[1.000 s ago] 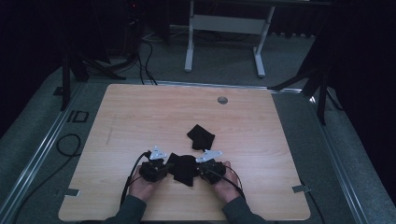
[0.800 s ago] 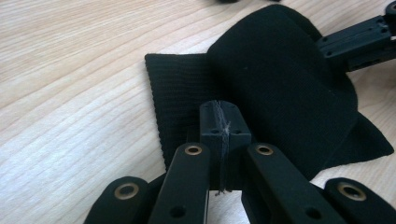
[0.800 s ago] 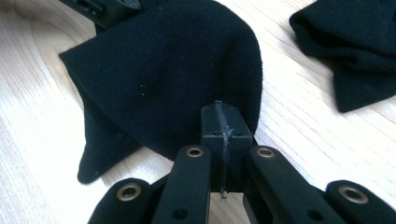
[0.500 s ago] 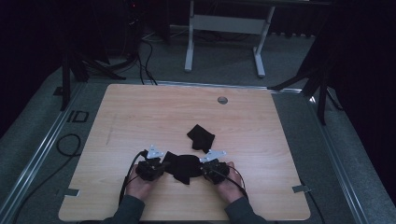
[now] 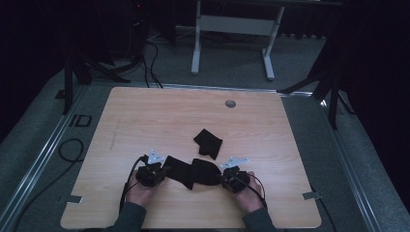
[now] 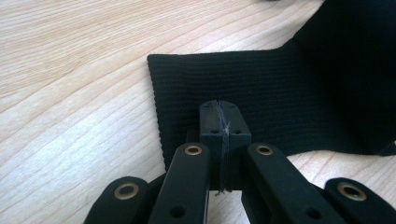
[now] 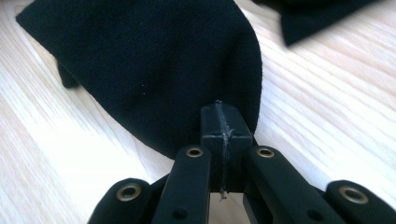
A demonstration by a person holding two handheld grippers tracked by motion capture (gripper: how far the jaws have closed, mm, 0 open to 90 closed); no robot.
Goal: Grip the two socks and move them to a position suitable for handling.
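A black sock lies stretched flat on the wooden table, near its front edge, between my two grippers. My left gripper is shut on the sock's ribbed cuff; its jaws press together over the cuff's edge. At the other end, my right gripper is shut on the rounded toe end, with jaws closed on the fabric's rim. A hand holds each gripper from the table's front edge.
A second black sock, folded, lies just beyond the stretched one, also seen at the top of the right gripper view. A round grommet sits near the table's far edge. Cables trail from both grippers.
Both grippers have drawn apart, left going left and right going right. The sock between them went from bunched to stretched out longer.
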